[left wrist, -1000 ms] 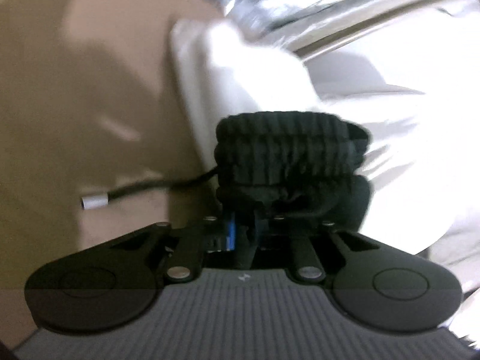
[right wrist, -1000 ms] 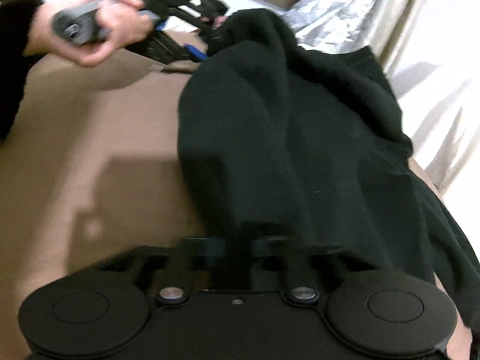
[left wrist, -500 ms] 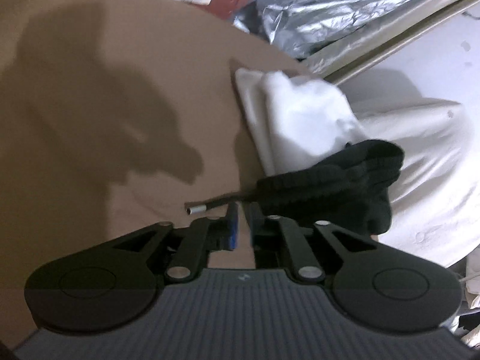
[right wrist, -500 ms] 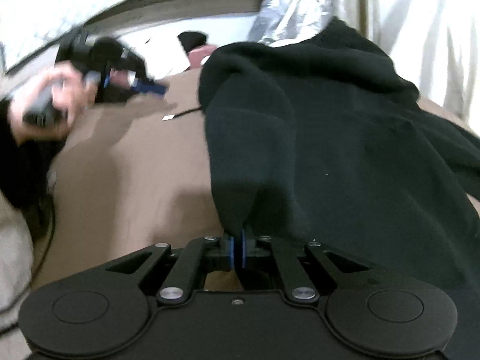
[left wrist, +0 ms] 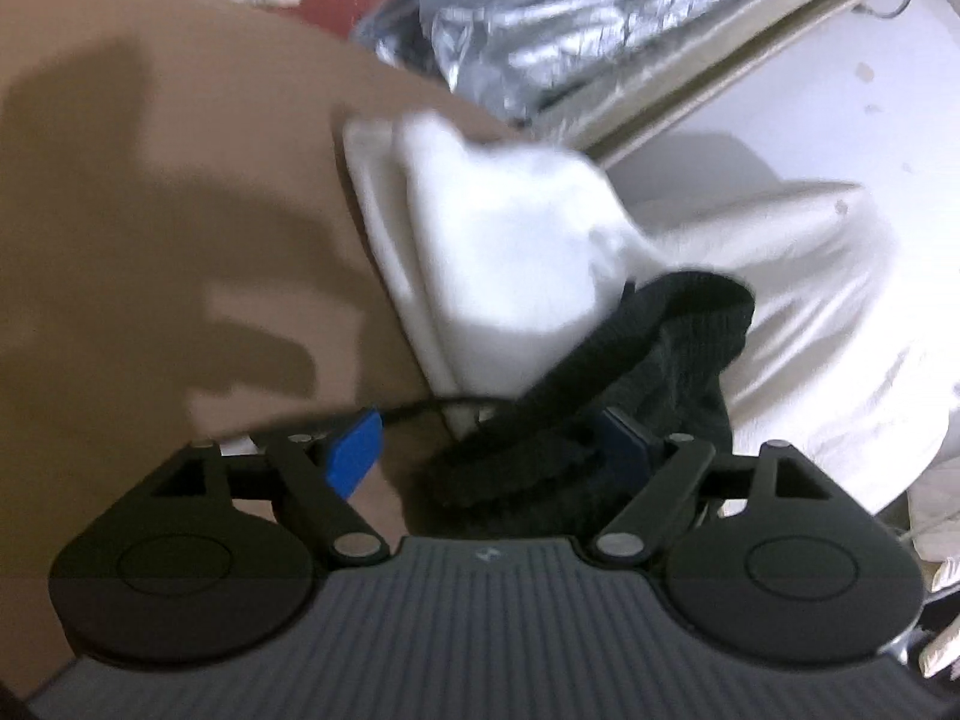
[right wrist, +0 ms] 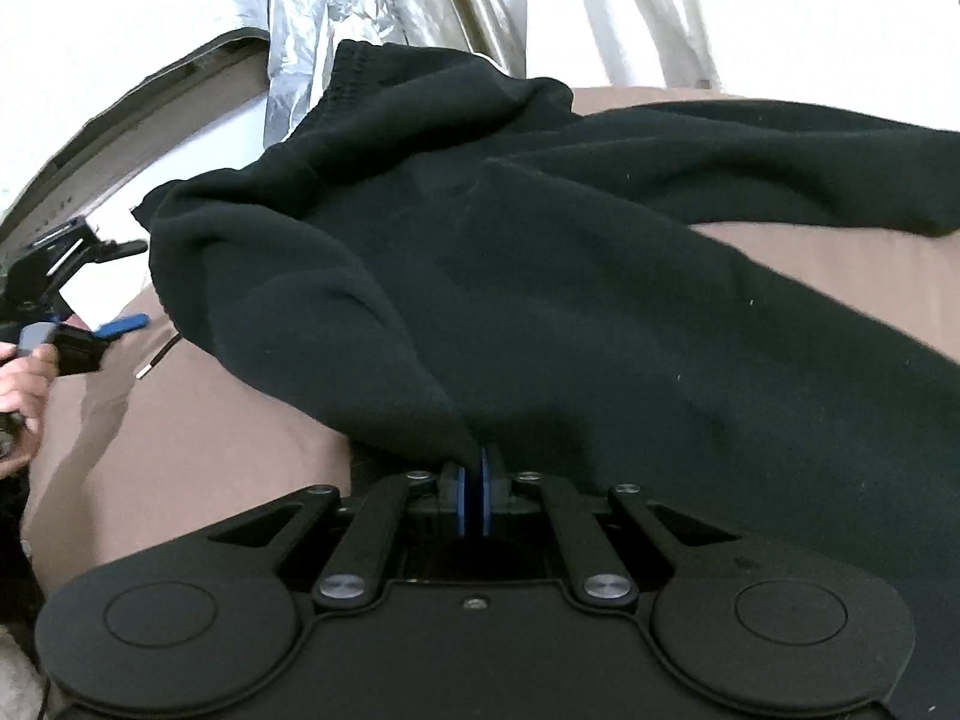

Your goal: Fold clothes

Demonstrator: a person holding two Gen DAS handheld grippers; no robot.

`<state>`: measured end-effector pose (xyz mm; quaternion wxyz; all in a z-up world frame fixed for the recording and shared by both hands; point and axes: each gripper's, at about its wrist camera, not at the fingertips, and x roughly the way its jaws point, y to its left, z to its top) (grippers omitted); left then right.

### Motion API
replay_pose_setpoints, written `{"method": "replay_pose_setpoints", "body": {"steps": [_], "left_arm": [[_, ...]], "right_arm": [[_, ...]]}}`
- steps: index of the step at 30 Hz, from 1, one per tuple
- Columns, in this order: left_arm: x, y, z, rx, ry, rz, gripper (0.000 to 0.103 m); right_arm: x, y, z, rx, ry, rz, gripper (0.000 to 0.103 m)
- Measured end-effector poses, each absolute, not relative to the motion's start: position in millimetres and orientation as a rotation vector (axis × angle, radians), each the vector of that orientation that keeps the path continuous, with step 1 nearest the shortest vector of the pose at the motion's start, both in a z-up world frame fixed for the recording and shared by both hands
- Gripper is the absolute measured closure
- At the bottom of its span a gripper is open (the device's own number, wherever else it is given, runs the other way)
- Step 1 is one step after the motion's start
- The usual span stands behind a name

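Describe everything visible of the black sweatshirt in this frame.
The black sweatshirt is thick, fleecy, rumpled, spread across the tan surface. A ribbed cuff lies between the left claw's opening pads, against white cloth. A drawstring with a metal tip trails out. The right claw is shut on a fold.

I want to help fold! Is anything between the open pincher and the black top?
Nothing visible is. The left gripper is opening, its pads off the black hoodie's ribbed cuff, which lies between them. The right gripper pinches another fold.
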<state>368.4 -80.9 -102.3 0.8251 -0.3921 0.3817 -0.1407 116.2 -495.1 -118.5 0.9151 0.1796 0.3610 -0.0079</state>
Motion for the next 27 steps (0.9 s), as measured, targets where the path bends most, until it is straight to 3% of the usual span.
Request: {"method": "replay_pose_setpoints", "body": {"steps": [5, 20, 21, 22, 23, 25, 27], "left_arm": [[358, -97, -108, -0.865, 0.838, -0.404, 0.027], [370, -132, -85, -0.579, 0.872, -0.513, 0.034], [372, -132, -88, -0.587, 0.873, -0.501, 0.036], [375, -131, -91, -0.592, 0.87, -0.484, 0.05], [377, -130, -91, -0.589, 0.86, -0.462, 0.071], [379, -129, -86, -0.559, 0.826, -0.407, 0.081], [375, -119, -72, -0.568, 0.784, -0.38, 0.085]], "right_arm": [[124, -498, -119, 0.363, 0.76, -0.005, 0.097], [121, -498, -122, 0.352, 0.8, -0.005, 0.097], [120, -498, -123, 0.355, 0.8, -0.009, 0.096], [120, -497, -123, 0.353, 0.801, -0.012, 0.095], [121, -496, -124, 0.35, 0.801, -0.015, 0.094], [120, -492, -123, 0.342, 0.791, -0.028, 0.093], [119, -484, -118, 0.316, 0.772, -0.037, 0.089]]}}
